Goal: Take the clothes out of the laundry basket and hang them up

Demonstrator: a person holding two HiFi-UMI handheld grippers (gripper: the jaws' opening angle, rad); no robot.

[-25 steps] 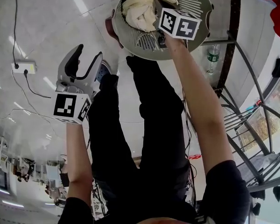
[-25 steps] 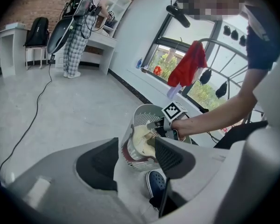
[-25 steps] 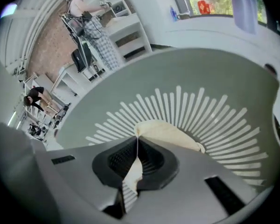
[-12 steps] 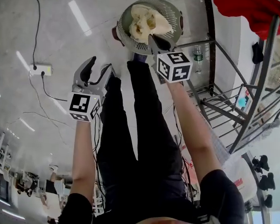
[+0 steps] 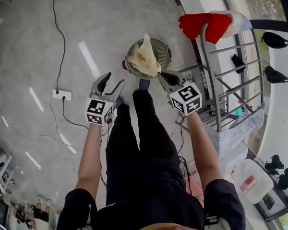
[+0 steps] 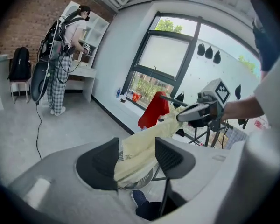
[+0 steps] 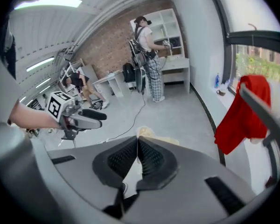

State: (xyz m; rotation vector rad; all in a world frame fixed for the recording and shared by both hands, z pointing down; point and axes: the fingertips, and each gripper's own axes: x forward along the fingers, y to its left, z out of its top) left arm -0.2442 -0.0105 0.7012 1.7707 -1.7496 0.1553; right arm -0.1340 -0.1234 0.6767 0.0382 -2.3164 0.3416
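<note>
My right gripper (image 5: 159, 74) is clamped shut on an edge of the cream garment (image 5: 145, 56). The garment is drawn up in a peak out of the laundry basket (image 5: 164, 51), which stands on the floor. My left gripper (image 5: 112, 83) hangs nearby with its jaws apart, holding nothing. A red garment (image 5: 201, 24) is draped over the drying rack (image 5: 207, 66) beside the basket.
</note>
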